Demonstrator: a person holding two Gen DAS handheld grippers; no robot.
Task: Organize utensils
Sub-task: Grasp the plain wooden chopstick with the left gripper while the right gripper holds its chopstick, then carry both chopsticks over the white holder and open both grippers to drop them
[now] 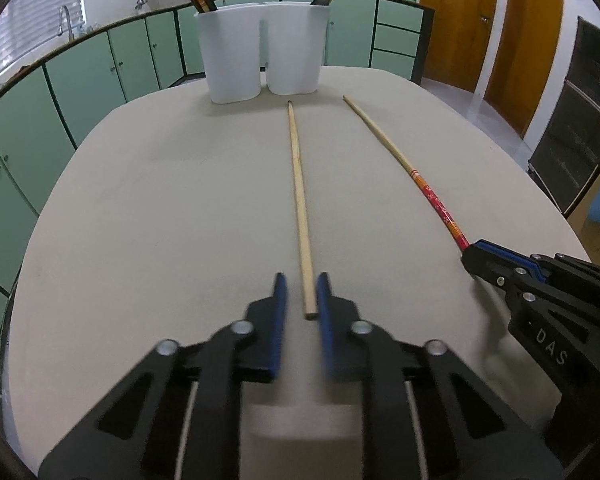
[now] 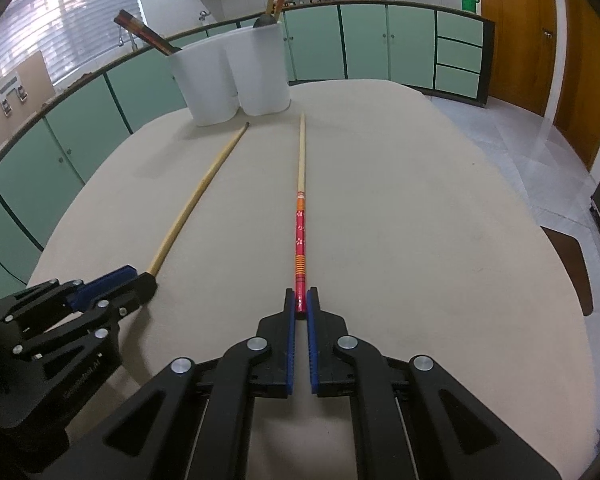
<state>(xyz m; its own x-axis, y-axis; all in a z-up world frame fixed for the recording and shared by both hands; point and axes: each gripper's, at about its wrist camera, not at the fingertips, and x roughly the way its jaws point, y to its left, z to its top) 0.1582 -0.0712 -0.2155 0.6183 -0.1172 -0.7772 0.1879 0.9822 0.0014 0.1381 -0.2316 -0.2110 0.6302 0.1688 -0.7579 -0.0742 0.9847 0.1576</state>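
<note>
A plain wooden chopstick (image 1: 299, 184) lies on the beige table (image 1: 160, 208). Its near end sits between the blue pads of my left gripper (image 1: 302, 296), which is open around it with a gap on both sides. A red-patterned chopstick (image 2: 301, 224) lies to its right. My right gripper (image 2: 301, 300) is shut on its red end. Both chopsticks point toward a white two-compartment holder (image 1: 260, 52) at the table's far end, which holds dark chopsticks on the left and red ones on the right. The plain chopstick (image 2: 204, 184) and left gripper (image 2: 140, 280) also show in the right wrist view.
Green kitchen cabinets (image 1: 80, 80) run behind and left of the table. Wooden doors (image 1: 480, 28) stand at the right. A dark glass cabinet (image 1: 572, 128) is at the far right. A chair back (image 2: 572, 268) sits by the table's right edge.
</note>
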